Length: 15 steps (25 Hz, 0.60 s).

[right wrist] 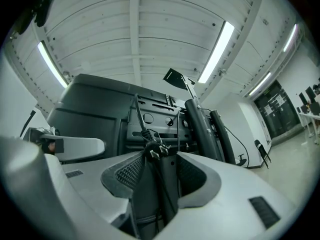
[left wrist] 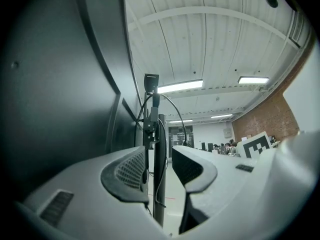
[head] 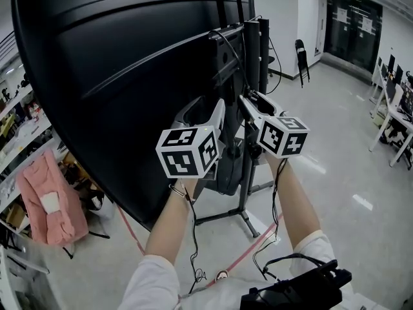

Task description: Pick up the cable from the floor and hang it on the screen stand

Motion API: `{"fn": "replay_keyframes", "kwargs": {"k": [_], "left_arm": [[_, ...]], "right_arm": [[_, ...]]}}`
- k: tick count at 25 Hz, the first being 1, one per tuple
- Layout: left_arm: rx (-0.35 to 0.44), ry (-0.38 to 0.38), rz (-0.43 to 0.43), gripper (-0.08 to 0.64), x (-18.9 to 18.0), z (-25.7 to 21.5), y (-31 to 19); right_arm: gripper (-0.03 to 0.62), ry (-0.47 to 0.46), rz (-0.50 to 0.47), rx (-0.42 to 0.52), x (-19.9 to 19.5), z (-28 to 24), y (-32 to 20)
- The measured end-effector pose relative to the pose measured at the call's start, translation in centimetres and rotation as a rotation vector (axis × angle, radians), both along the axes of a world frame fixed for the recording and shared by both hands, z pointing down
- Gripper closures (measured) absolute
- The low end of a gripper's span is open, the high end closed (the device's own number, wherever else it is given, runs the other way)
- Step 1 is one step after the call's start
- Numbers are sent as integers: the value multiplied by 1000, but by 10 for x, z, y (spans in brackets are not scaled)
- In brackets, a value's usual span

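Observation:
The back of the big black screen (head: 110, 76) fills the left of the head view, mounted on its black stand pole (head: 250, 63). Both grippers are raised at the stand's back. My right gripper (right wrist: 160, 169) is open around the black cable; its pronged plug (right wrist: 152, 151) sits just above the jaws and the cord (right wrist: 139, 116) runs up to the bracket. The pads stand wide and do not visibly press on it. My left gripper (left wrist: 160, 171) is open and holds nothing; beyond it stands the pole (left wrist: 159, 174), with a thin cable loop (left wrist: 172, 104) at its top.
A pink jacket (head: 48, 196) hangs at the lower left. The stand's legs (head: 226, 217) spread on the grey floor, crossed by a red tape line (head: 248, 250). A black chair (head: 301, 53) stands far back and white desks (head: 397, 118) at the right.

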<state>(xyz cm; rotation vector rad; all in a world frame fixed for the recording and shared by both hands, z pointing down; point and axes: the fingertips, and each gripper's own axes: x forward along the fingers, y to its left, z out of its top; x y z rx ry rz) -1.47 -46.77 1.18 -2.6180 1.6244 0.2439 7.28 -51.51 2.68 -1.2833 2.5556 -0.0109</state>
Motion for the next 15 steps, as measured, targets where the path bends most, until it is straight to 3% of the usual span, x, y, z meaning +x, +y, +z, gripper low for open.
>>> {"fn": "replay_keyframes", "kwargs": {"k": [15], "left_arm": [[-78,3,-7,400,9,39,22]], "right_arm": [[407,18,-42,-36,-10,25,32]]}}
